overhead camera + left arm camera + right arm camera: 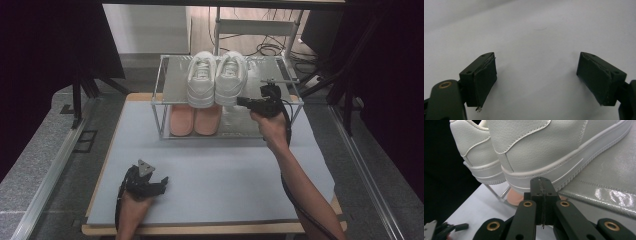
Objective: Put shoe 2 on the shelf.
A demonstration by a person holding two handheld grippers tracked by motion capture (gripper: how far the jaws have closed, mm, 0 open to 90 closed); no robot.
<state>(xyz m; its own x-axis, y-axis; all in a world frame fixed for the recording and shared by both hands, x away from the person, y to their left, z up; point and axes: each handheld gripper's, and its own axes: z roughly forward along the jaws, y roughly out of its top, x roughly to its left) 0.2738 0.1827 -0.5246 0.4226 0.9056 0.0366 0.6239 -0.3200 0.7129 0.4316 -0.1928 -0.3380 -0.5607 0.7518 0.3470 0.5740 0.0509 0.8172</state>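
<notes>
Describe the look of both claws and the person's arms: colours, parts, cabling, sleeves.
Both are black two-jaw tools. The left claw carries a grey three-cornered plate on top and a black cable; its jaws end in blocky dark pads with screw holes. The right claw has brass-ringed pivots on its linkage arms and a black cable along the forearm. Forearms bare, no sleeves.

White sneakers; pink shoes; silver rack; blk tools.

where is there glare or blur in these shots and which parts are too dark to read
High view: edges fall into near-black, and the white sneakers look slightly overexposed. Right gripper view: glare streaks on the silvery shelf, left background black, while the shut right claw and the sneaker heel stay fairly sharp. Left gripper view: flat, even light on the table, soft focus, open left claw dark.
</notes>
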